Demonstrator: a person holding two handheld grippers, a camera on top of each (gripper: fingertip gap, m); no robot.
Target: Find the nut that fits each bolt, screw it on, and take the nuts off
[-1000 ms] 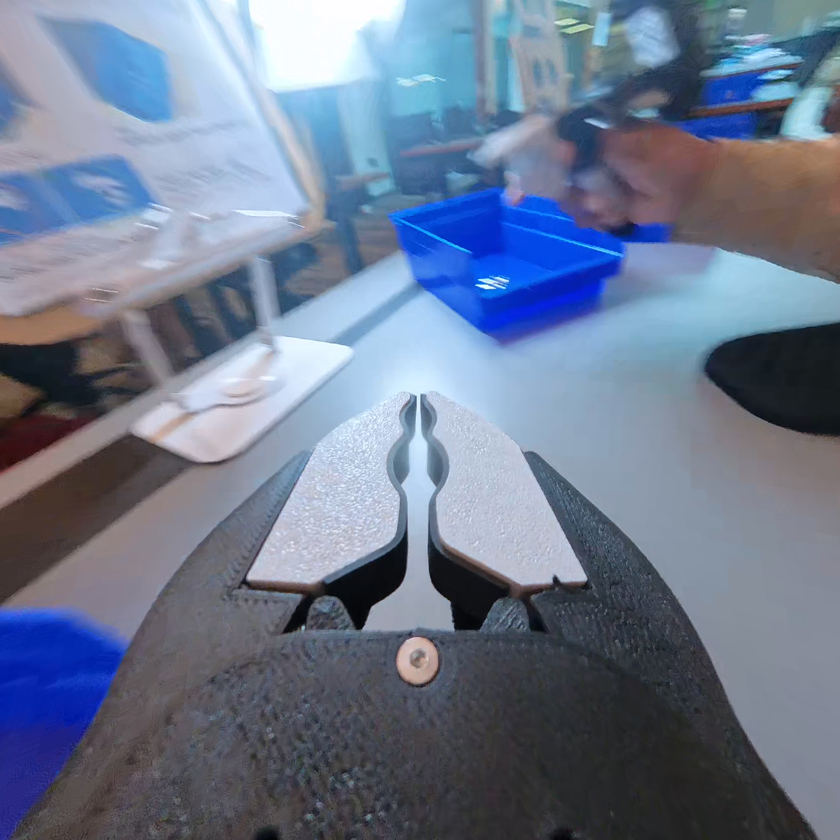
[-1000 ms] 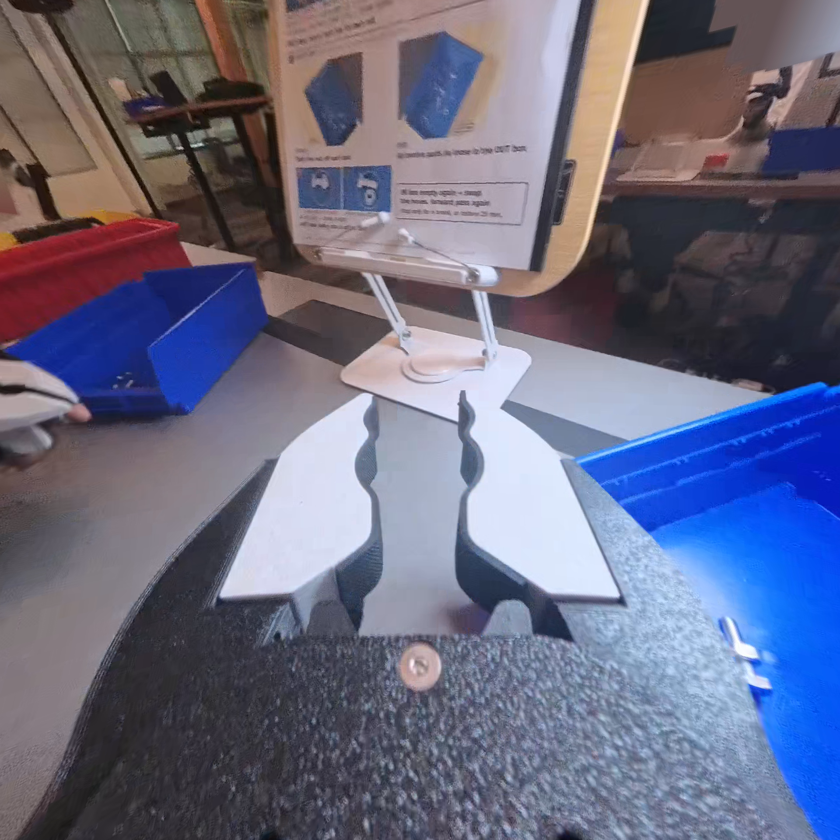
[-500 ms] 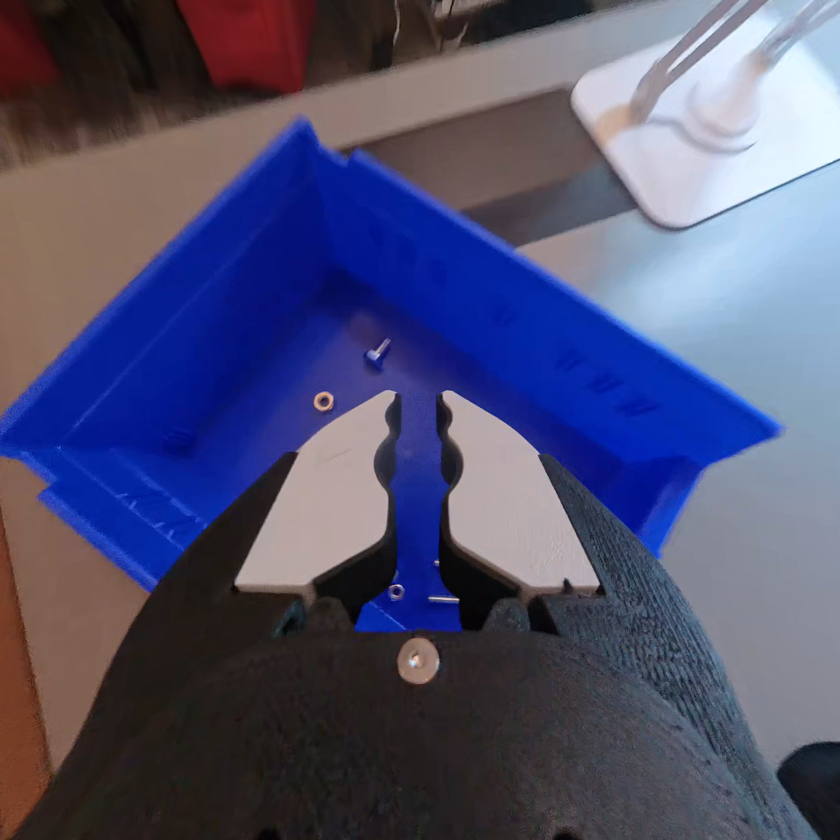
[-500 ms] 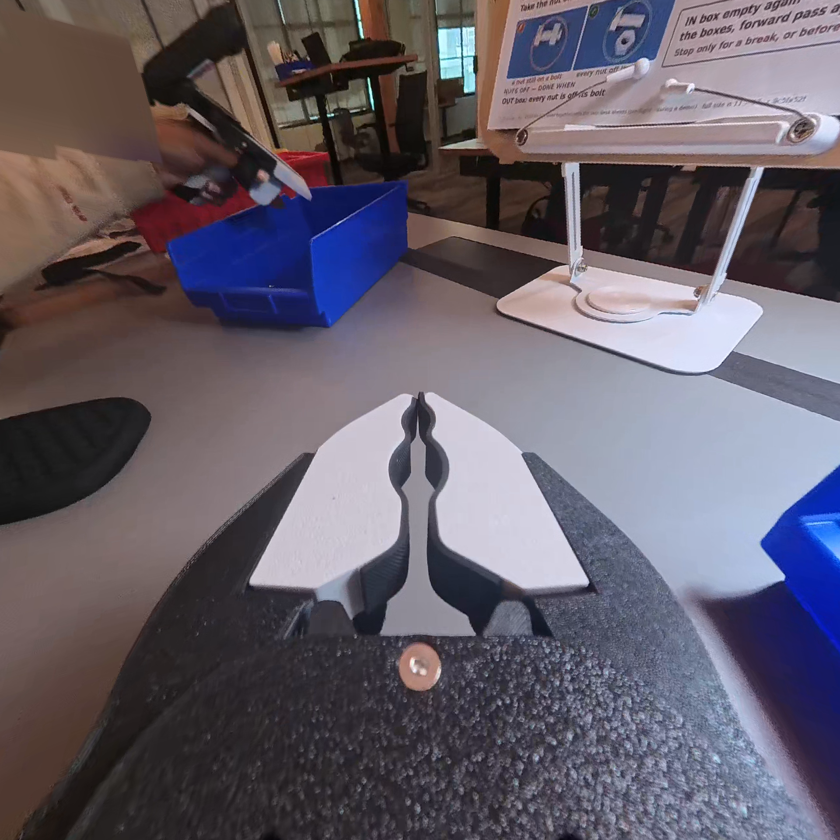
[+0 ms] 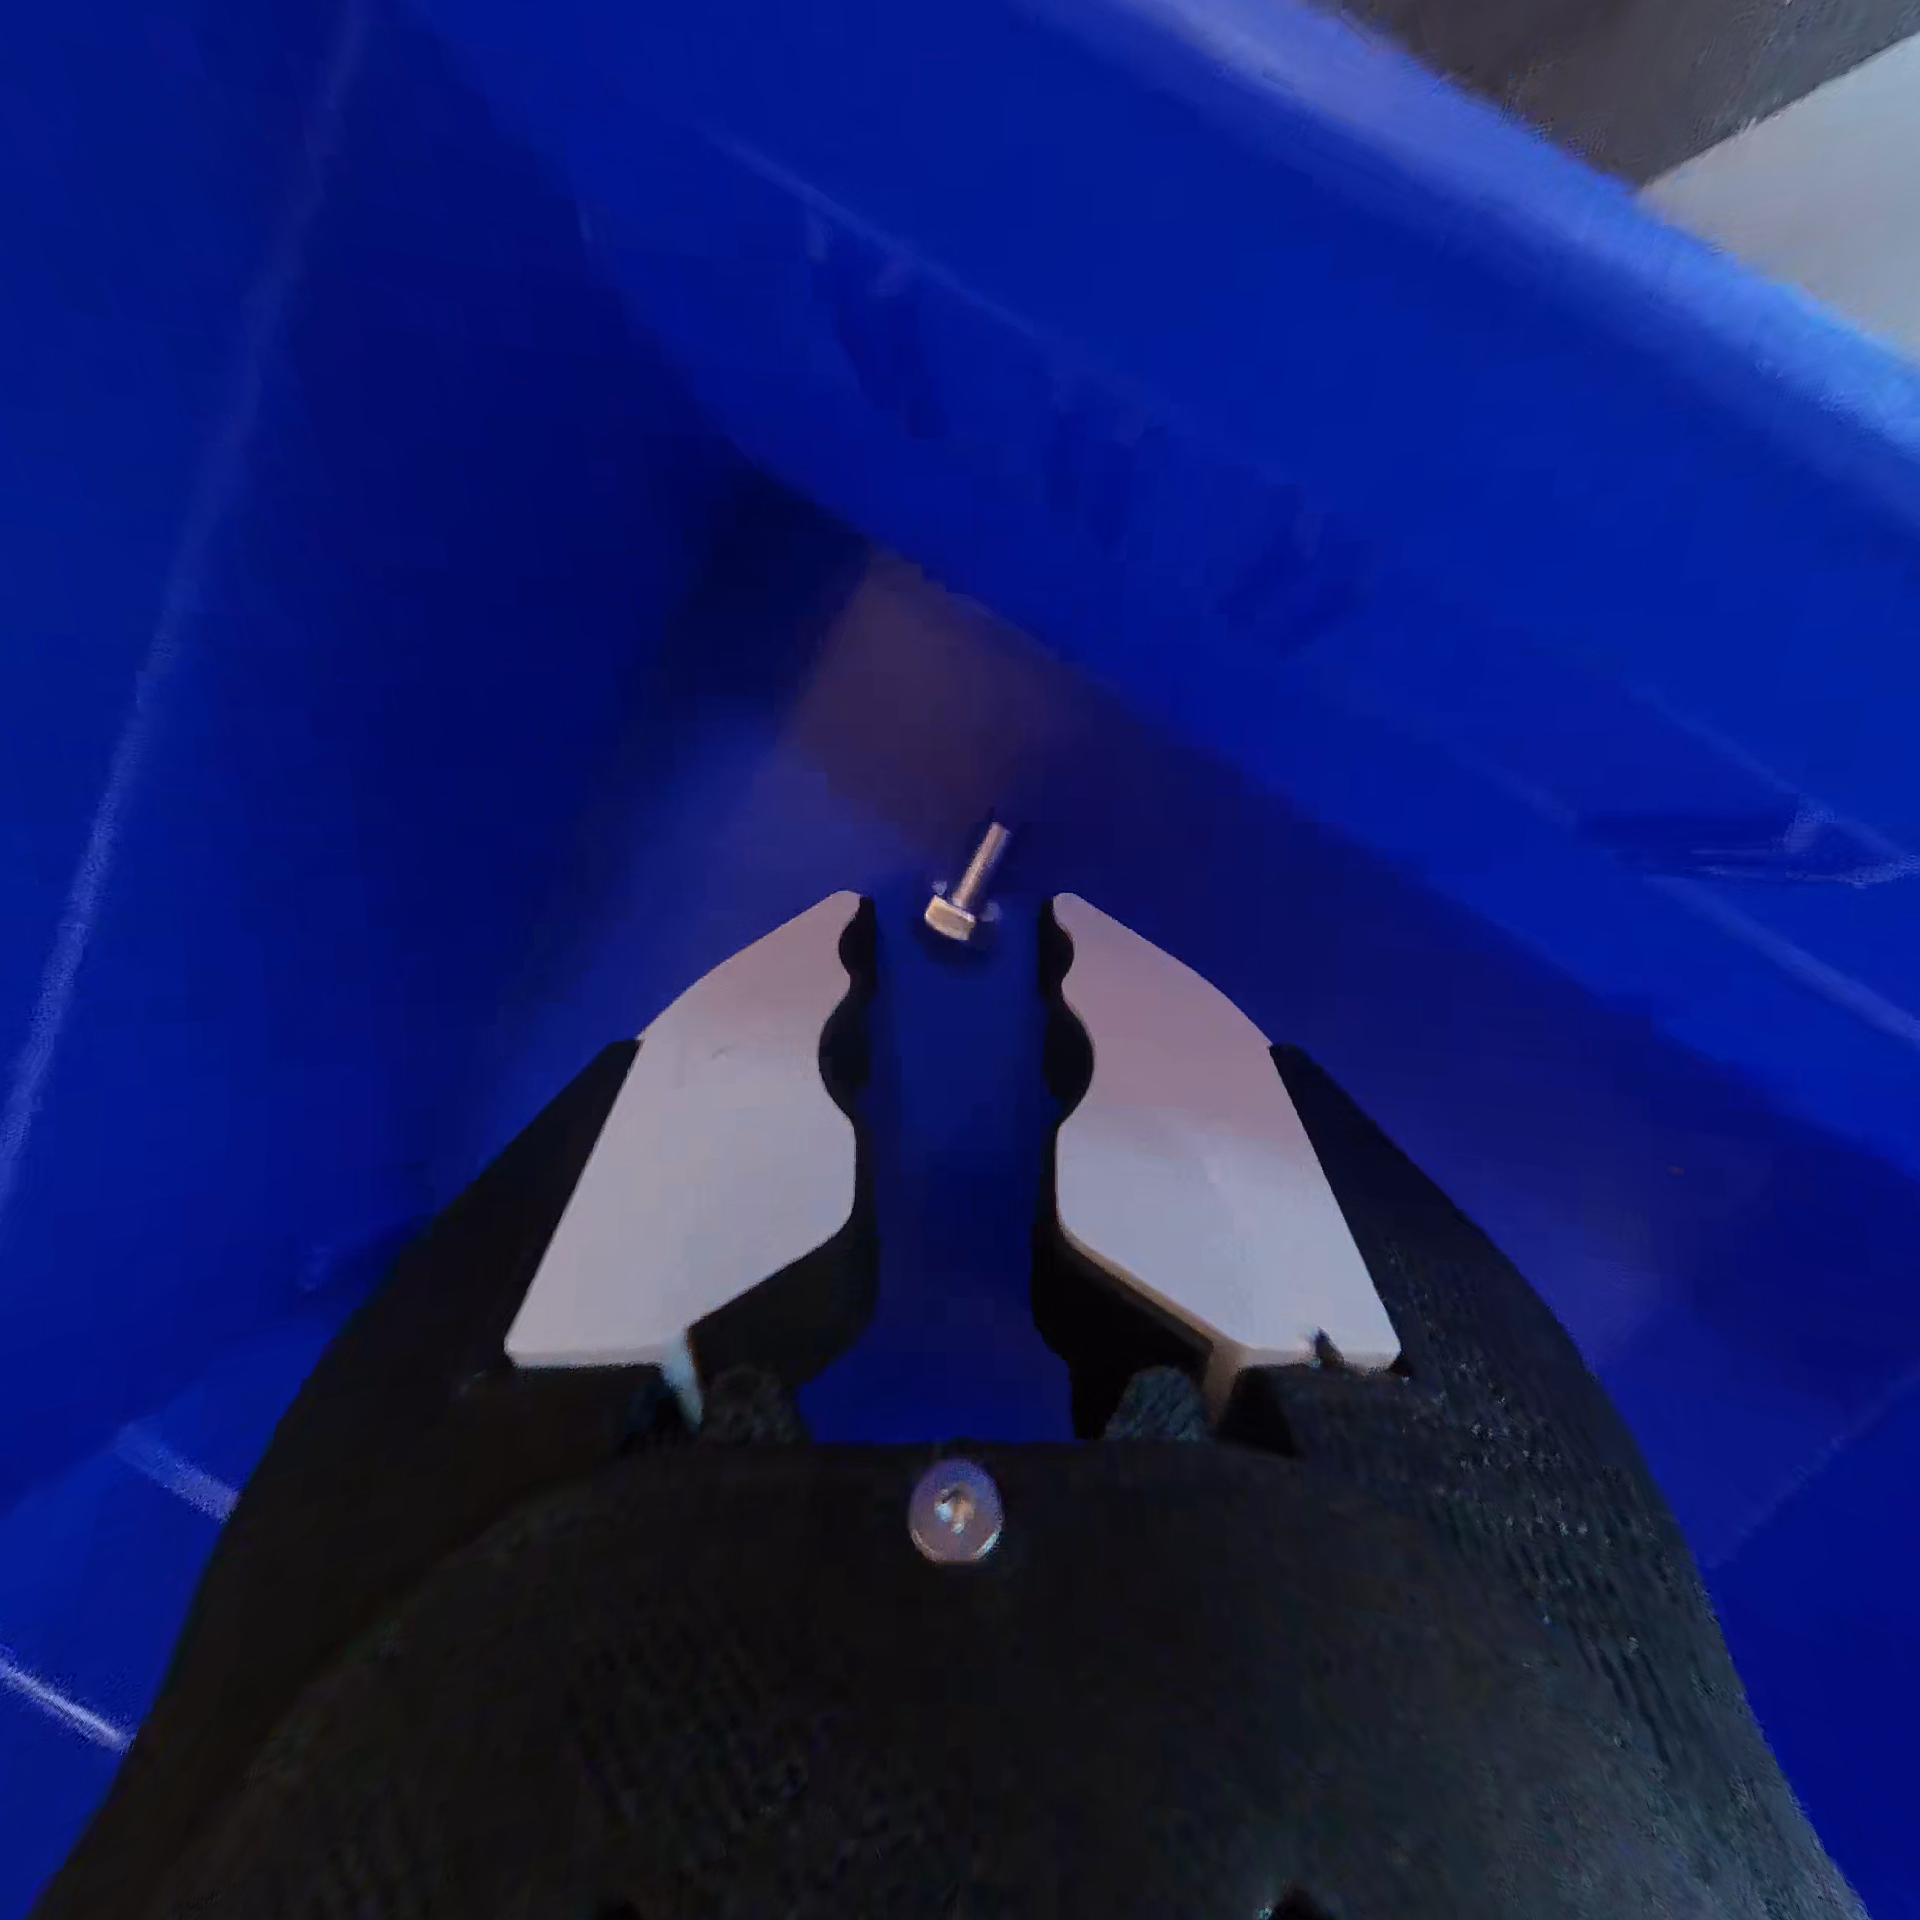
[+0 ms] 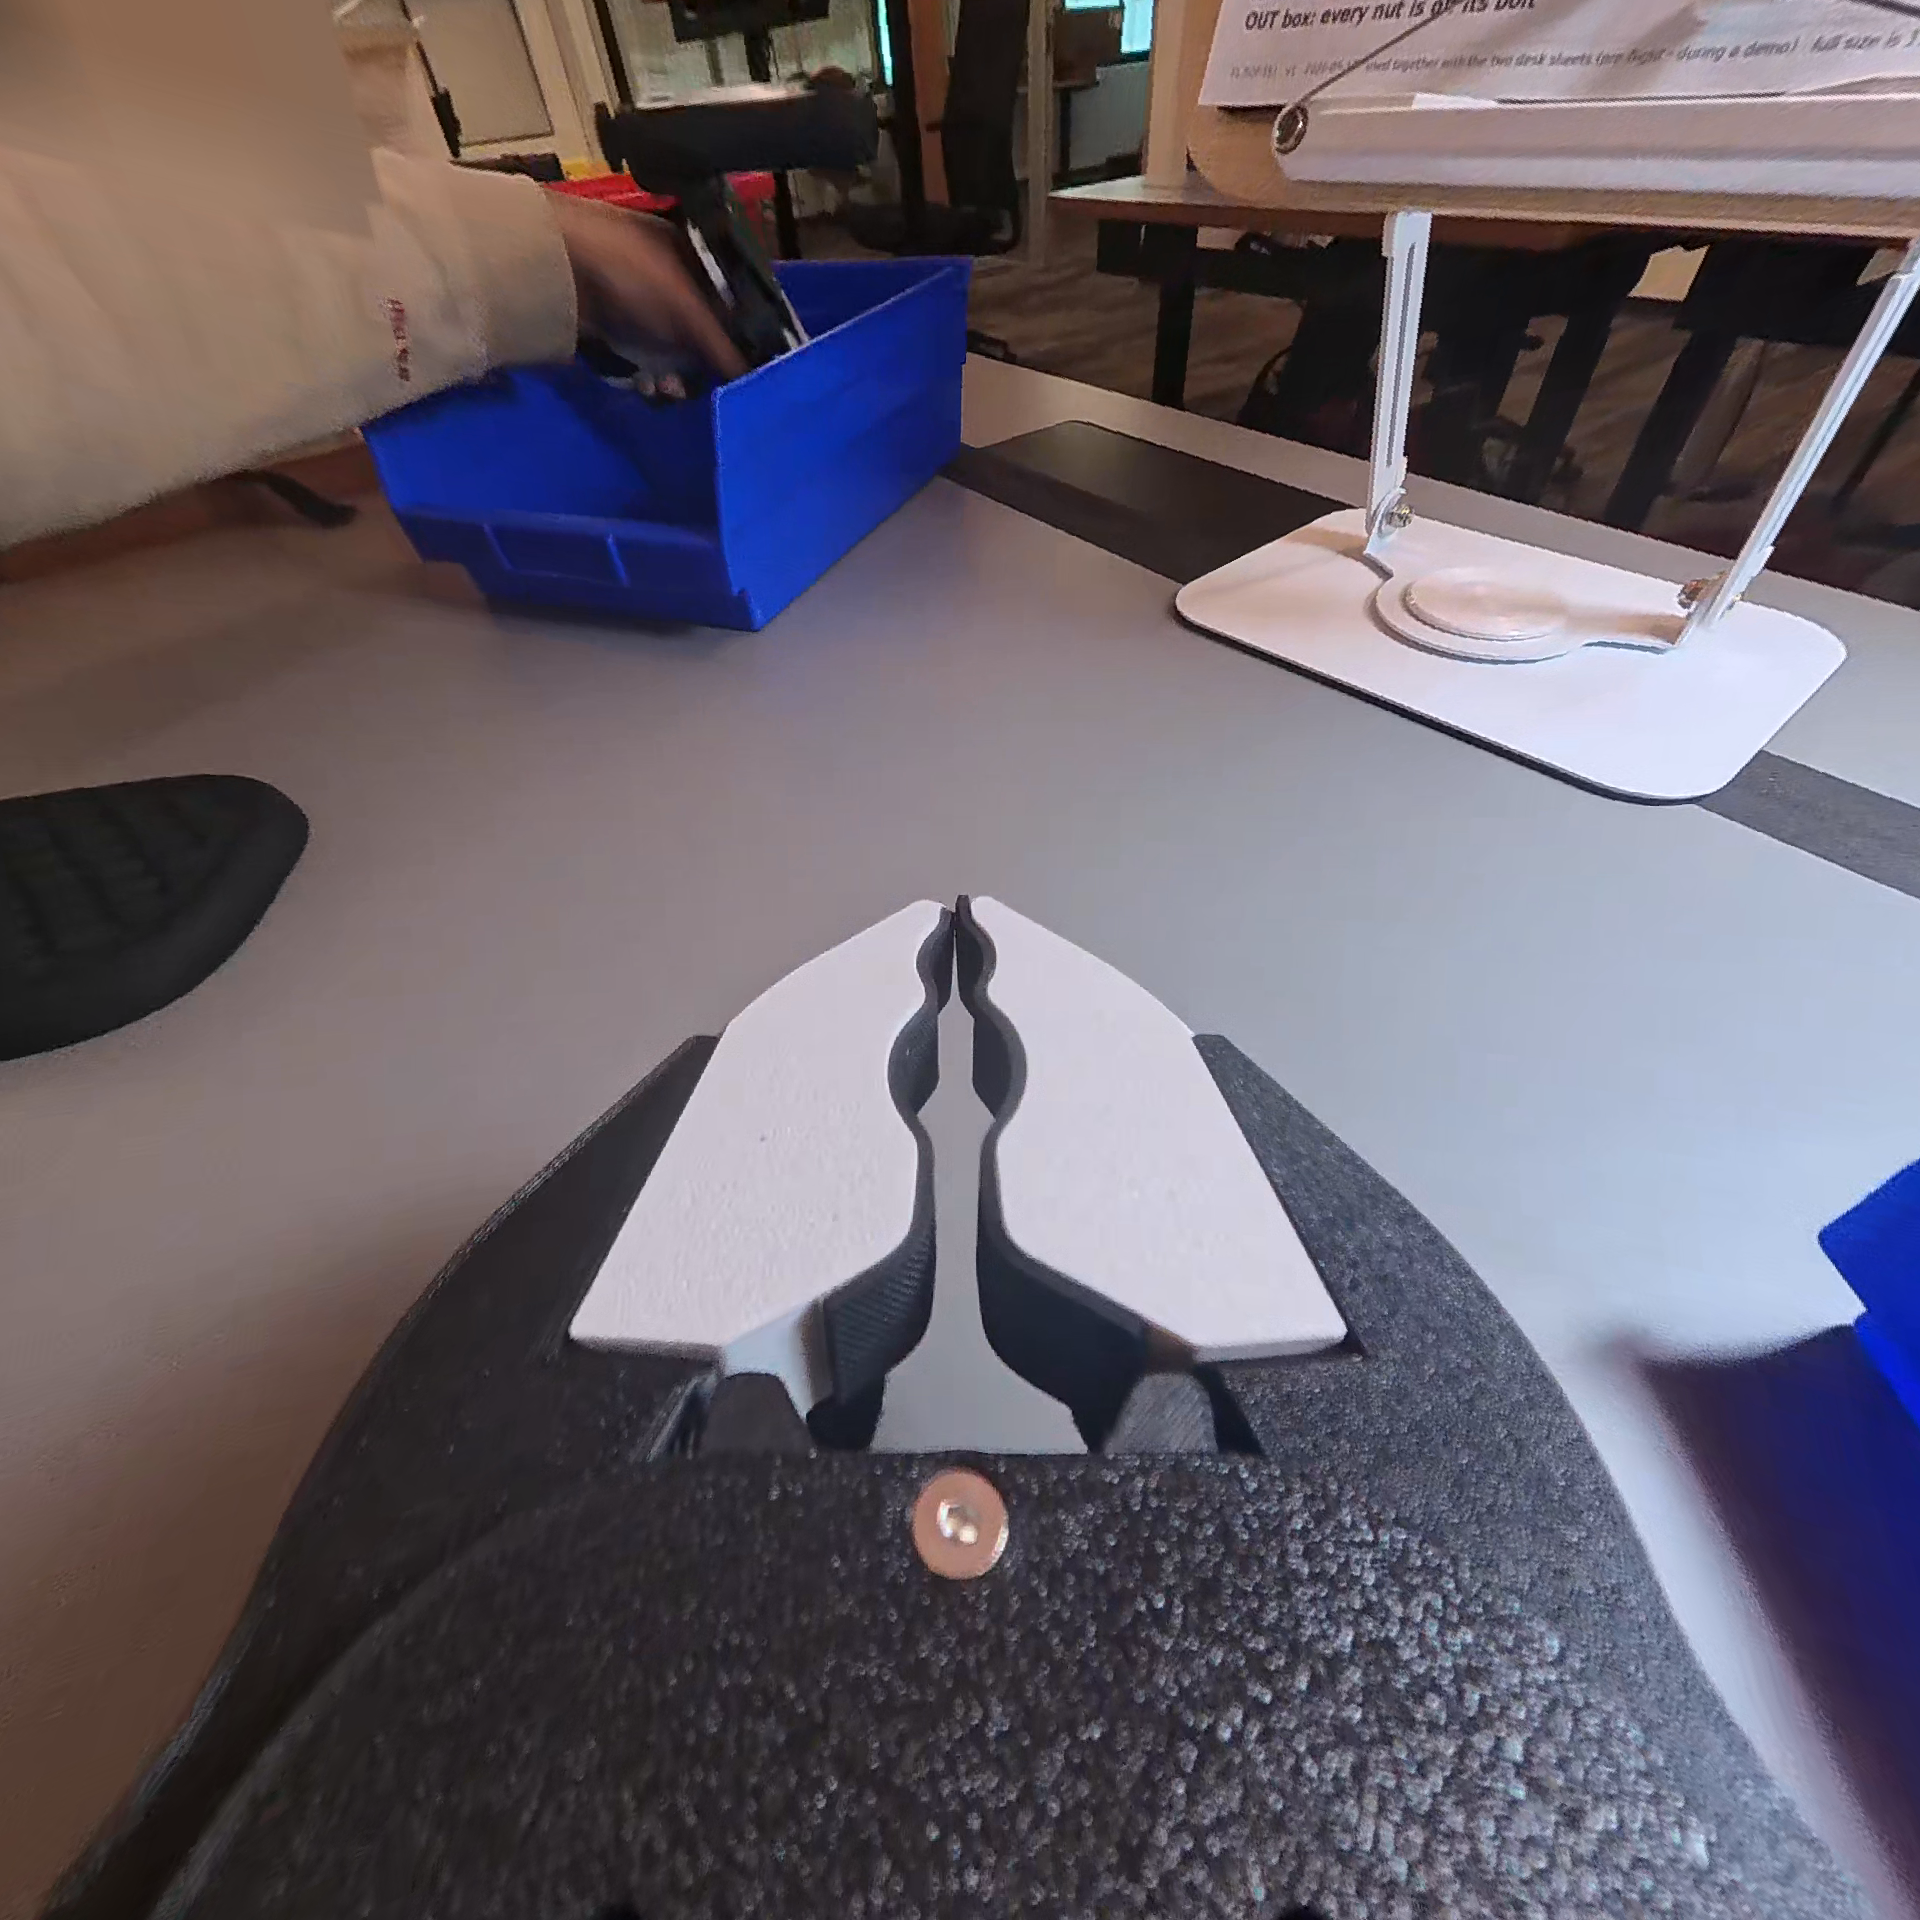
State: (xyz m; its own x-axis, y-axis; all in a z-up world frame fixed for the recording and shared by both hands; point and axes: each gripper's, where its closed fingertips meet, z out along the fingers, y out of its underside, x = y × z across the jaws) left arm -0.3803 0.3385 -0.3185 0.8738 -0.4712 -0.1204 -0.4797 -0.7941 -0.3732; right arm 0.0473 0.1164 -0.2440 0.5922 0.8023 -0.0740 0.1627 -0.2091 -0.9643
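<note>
Jaws on the left gripper point(image 5: 956, 909) were parted, nothing between them, tips down inside the blue bin point(image 5: 520, 520). Jaws on the right gripper point(image 6: 956, 914) were shut tip to tip, empty, low over the grey table point(image 6: 1039, 810).

Bolt point(image 5: 966, 896): small silver one with a hex head, lying flat on the bin floor, just beyond the left gripper's tips and roughly centred on the gap. No contact with either finger as far as I could tell. Long axis ran nearly along the gripper's forward line, skewed slightly right. Head pointed back toward the gripper, threaded end pointed away toward the bin's far wall. No nut visible on it, and no loose nuts in that view.

Left wrist view was motion-blurred around the bin walls; a corner of the table showed beyond the bin's rim at upper right.

Relative to the bin, from the right wrist view:
- a sleeved arm point(image 6: 260, 312) reached in over the bin point(image 6: 831, 447) from the left, hand point(image 6: 644, 301) holding the left gripper's black body down into it; its fingers were hidden by the bin wall
- a white document stand point(image 6: 1507, 665) sat well to the right of the bin, a printed sheet clipped on top
- a black pad point(image 6: 125, 904) lay on the table nearer than the bin, to its left
- a second blue bin point(image 6: 1881, 1299) clipped the right edge, well apart from the first, contents out of view
- the right gripper was well apart from the first bin, pointed between it and the stand
</note>
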